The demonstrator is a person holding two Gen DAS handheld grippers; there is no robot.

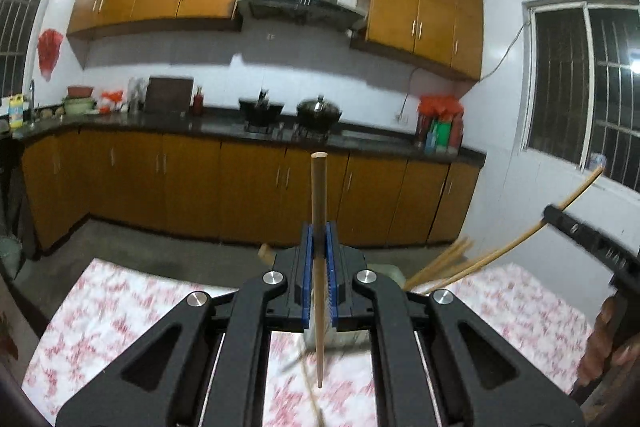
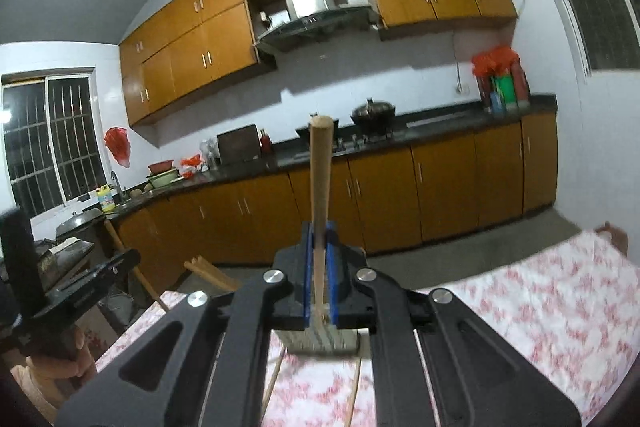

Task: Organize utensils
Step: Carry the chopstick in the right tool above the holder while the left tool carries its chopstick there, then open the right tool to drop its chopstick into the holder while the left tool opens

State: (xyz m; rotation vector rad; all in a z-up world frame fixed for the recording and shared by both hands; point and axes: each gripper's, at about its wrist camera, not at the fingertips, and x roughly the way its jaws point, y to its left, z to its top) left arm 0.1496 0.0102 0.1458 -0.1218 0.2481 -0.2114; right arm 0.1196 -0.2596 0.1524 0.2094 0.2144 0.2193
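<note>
In the left wrist view, my left gripper (image 1: 319, 231) is shut on a thin wooden chopstick (image 1: 319, 187) that stands almost upright, its tapered tip hanging over the floral tablecloth (image 1: 100, 307). At the right edge my right gripper (image 1: 592, 239) carries a second chopstick (image 1: 520, 243). In the right wrist view, my right gripper (image 2: 319, 227) is shut on a wooden chopstick (image 2: 320, 167) pointing up. Just under it sits a grey ribbed holder (image 2: 320, 343). My left gripper (image 2: 92, 275) shows at the left edge. Both grippers are lifted above the table.
A bundle of chopsticks (image 1: 440, 263) pokes out behind my left gripper. Two loose sticks (image 2: 276, 379) lie on the cloth near the holder. Beyond the table's far edge are bare floor and a counter (image 1: 240, 127) with woks and bottles.
</note>
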